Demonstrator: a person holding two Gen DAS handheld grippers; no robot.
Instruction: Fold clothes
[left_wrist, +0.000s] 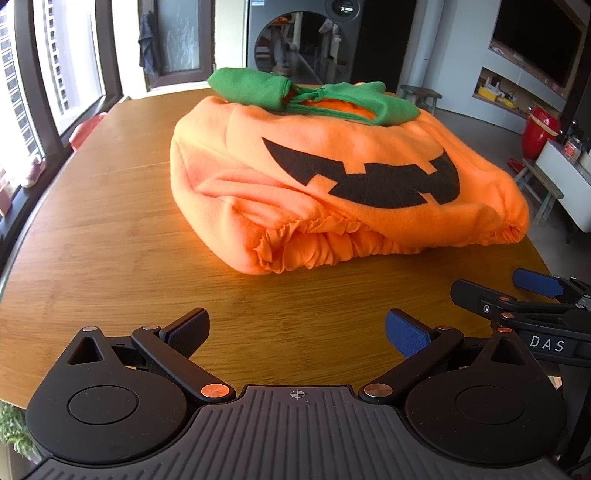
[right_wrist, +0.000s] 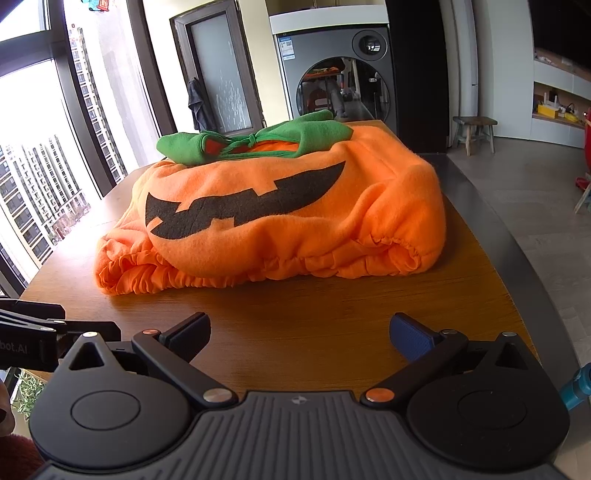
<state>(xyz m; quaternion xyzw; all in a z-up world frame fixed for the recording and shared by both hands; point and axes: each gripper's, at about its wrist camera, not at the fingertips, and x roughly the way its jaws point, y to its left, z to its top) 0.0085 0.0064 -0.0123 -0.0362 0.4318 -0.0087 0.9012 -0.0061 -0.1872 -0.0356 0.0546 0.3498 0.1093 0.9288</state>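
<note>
While both claws gape, the pumpkin costume (left_wrist: 332, 177) lies crosswise — green collar (left_wrist: 314, 96) away.

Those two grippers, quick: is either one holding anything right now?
Left gripper: open, fingers spread, holding nothing.
Right gripper: open, holding nothing; pumpkin costume lies untouched ahead.

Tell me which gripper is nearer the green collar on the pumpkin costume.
Too close to call. The left gripper and right gripper both hang open over the table, short of the costume's gathered hem; the green collar lies at its far end.
</note>
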